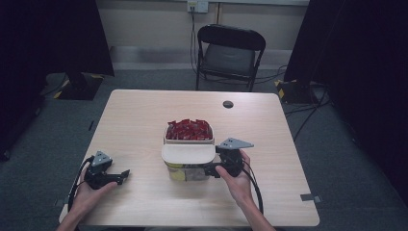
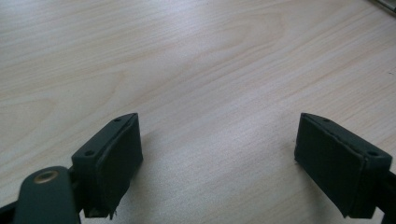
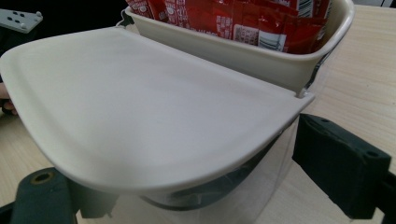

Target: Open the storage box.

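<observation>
From the high view, we see a pale wooden table with a cream plastic container at its centre, full of red sachets, its cream hinged lid flipped open toward us. Our right gripper reaches in just under the lid; our left gripper rests on the table, well apart. In the left gripper view, our jaws stand wide over bare wood. In the right gripper view, the lid's edge lies between our jaws, which stand apart; we cannot tell whether they touch it.
</observation>
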